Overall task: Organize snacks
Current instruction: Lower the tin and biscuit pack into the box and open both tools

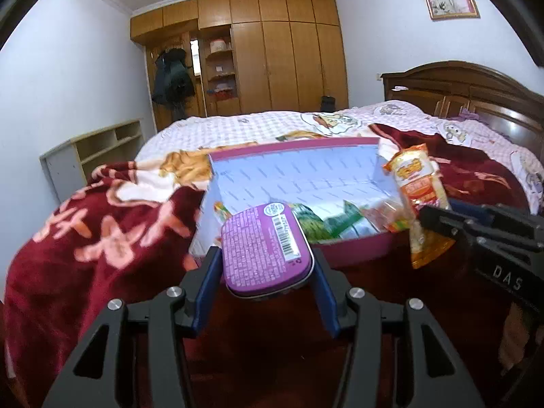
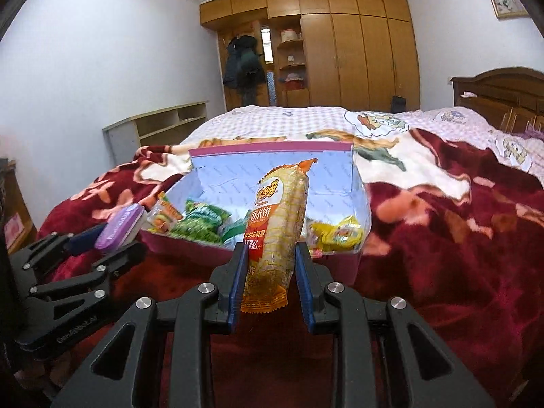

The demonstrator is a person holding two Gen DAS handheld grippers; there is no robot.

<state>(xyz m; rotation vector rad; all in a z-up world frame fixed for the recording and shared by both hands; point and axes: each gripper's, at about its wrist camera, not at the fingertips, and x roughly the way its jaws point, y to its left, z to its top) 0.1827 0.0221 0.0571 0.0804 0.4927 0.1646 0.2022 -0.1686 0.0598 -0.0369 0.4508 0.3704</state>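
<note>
Blue-padded left tongs (image 1: 263, 284) are clamped on a purple tin (image 1: 265, 250) just in front of the open pink box (image 2: 353, 258) on the bed's red blanket (image 2: 459, 255), while the right tongs (image 2: 272, 282) beside them pinch a rice-cracker packet (image 2: 280, 224) upright before that same box, green and yellow snacks (image 2: 200, 224) lying inside.
</note>
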